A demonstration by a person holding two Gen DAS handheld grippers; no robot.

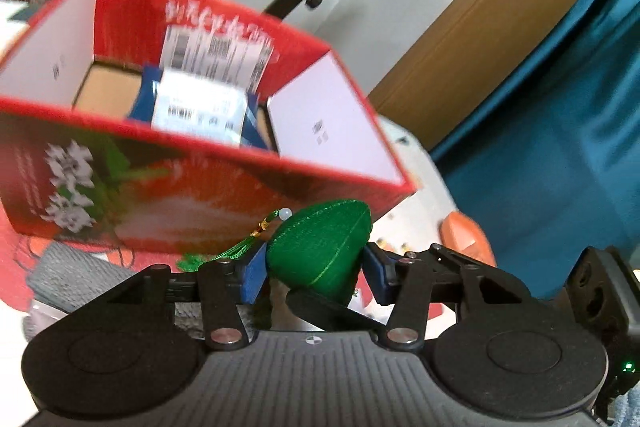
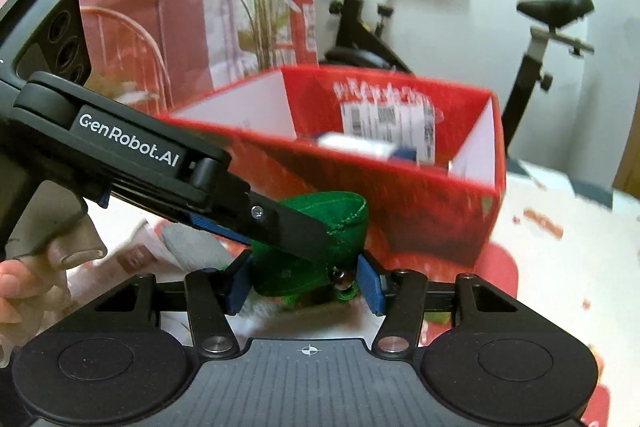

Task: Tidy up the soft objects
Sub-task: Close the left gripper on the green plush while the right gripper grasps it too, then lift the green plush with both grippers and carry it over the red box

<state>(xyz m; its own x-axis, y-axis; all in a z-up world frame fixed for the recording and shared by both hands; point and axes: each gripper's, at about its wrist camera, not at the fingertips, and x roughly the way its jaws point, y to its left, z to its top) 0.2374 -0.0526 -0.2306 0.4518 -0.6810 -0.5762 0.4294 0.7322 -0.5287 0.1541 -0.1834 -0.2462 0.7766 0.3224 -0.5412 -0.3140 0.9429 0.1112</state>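
Exercise-bike room, table: both tongs, left [image 1: 316, 273] and right [image 2: 304, 281], clamped on green sachet [image 1: 320, 247]; red box [image 1: 224, 143] lies just beyond, open top facing up.

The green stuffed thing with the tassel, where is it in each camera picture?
Left wrist view: the green pouch sits low in the middle, between the left gripper's blue pads, in front of the red box.
Right wrist view: low in the middle, between the right gripper's pads, partly hidden by the other gripper's black finger.
Shared landmark: the open red box just behind it.
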